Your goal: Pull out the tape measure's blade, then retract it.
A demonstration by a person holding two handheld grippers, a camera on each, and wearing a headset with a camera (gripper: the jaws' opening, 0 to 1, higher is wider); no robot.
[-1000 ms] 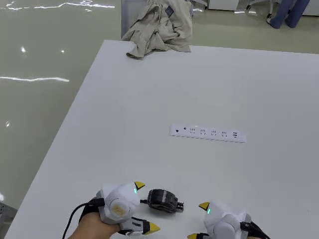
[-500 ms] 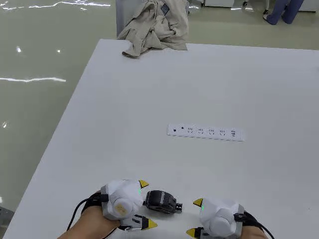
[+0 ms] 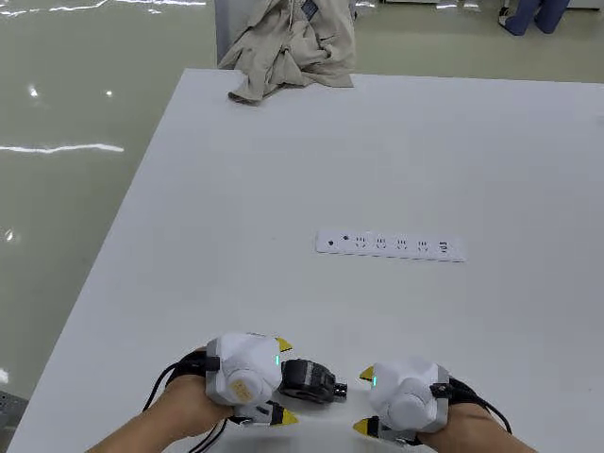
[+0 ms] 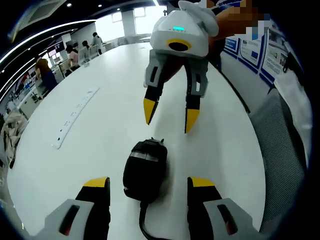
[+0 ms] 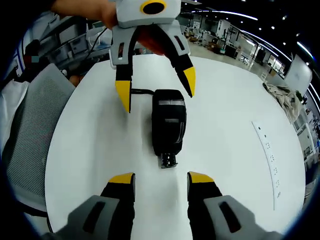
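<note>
A black tape measure (image 3: 308,377) lies on the white table (image 3: 377,142) near its front edge, with a black cord at its rear. My left gripper (image 3: 285,380) is open, its yellow-tipped jaws standing on either side of the case without touching it. In the left gripper view the tape measure (image 4: 145,167) sits just ahead of the left gripper (image 4: 148,182). My right gripper (image 3: 364,401) is open and faces the tape's hook end from the right, a short gap away. From the right gripper (image 5: 161,178), the tape measure (image 5: 168,122) lies straight ahead, with the left gripper (image 5: 156,89) over its far end.
A white power strip (image 3: 390,245) lies mid-table beyond the grippers. A beige garment (image 3: 288,47) is heaped at the far left corner. The table's left edge (image 3: 113,245) drops to a shiny floor. A grey mesh chair (image 4: 280,130) stands behind the front edge.
My left gripper has slid right so its jaws now straddle the tape measure. The right gripper has moved left, closer to the hook end. The tape measure has stayed put.
</note>
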